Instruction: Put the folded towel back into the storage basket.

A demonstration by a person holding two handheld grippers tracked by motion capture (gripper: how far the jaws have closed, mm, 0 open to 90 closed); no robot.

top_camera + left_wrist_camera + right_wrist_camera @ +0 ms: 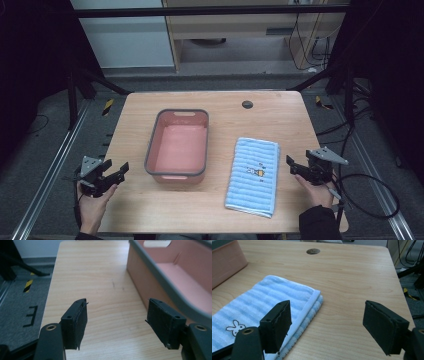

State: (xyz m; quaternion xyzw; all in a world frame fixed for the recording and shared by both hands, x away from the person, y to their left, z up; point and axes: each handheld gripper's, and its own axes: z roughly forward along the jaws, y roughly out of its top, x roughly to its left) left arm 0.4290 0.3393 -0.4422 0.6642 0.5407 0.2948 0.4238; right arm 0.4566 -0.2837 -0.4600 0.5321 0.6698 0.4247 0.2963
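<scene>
A folded towel and an empty tub are seen on the bench, and nothing is held yet.

The wooden bench [220, 205] is the biggest thing, and the pink tub [151, 150] is set near its middle with nothing inside. The blue striped towel [253, 175] is laid flat just beside the tub, folded, with a little bunny on it. The left gripper [120, 170] is held at the bench's left edge, fingers [75, 322] wide apart. The right gripper [292, 165] is held near the towel, fingers [277, 325] wide apart too. The towel is not touched yet, so all the work is judged still to be done.
</scene>
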